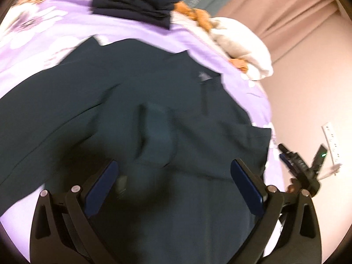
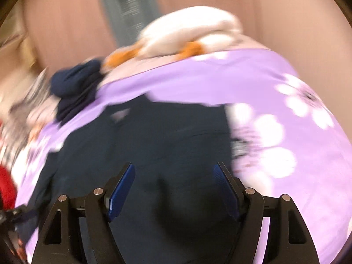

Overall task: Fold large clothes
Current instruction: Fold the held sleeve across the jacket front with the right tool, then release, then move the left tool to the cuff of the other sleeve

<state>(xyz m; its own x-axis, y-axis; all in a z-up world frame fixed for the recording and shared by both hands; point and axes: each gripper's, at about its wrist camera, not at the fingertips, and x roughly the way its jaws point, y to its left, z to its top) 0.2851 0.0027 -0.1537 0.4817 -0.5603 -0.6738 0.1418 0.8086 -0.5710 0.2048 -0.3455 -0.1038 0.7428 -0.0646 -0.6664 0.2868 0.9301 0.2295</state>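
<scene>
A large dark green garment (image 1: pixel 136 114) lies spread on a purple flowered bedsheet (image 1: pixel 55 28). My left gripper (image 1: pixel 173 165) is open above it, with nothing between its blue pads. In the right wrist view the same garment (image 2: pixel 167 140) looks dark navy and blurred on the sheet (image 2: pixel 286 101). My right gripper (image 2: pixel 173 169) is open over it and empty. The right gripper also shows in the left wrist view (image 1: pixel 301 165) at the bed's right edge.
A folded dark navy garment (image 1: pixel 134 2) lies at the far side of the bed, with a white and orange bundle (image 1: pixel 242 41) beside it. Pink curtains (image 1: pixel 297 11) hang behind. Something red (image 2: pixel 6 189) is at the left edge.
</scene>
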